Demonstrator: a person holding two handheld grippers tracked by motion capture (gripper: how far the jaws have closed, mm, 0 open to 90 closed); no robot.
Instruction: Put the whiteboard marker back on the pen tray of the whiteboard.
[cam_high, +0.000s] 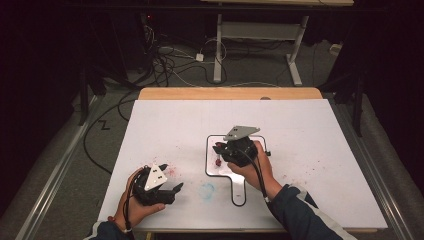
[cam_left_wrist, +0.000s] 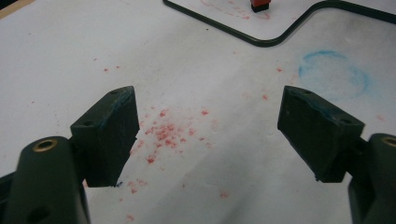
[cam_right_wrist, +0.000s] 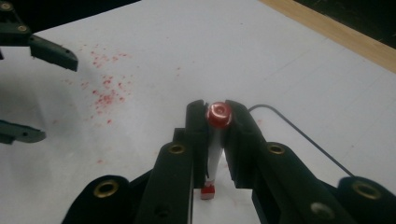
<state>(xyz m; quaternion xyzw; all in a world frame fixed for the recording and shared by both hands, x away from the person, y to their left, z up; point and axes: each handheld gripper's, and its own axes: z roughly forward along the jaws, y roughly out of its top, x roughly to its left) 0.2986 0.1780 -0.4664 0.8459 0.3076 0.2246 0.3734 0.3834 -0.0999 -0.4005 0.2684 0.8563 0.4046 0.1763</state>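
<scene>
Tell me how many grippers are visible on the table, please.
2. The left gripper rests open near the front left of the white sheet. The right gripper is over the board, shut on a red-capped marker.

White sheet (cam_high: 300, 150) covers the table (cam_high: 230, 93); red speckles (cam_left_wrist: 163, 133) and a blue ring stain (cam_left_wrist: 334, 74) mark it. Cables (cam_high: 170, 65) lie on the floor beyond.
</scene>
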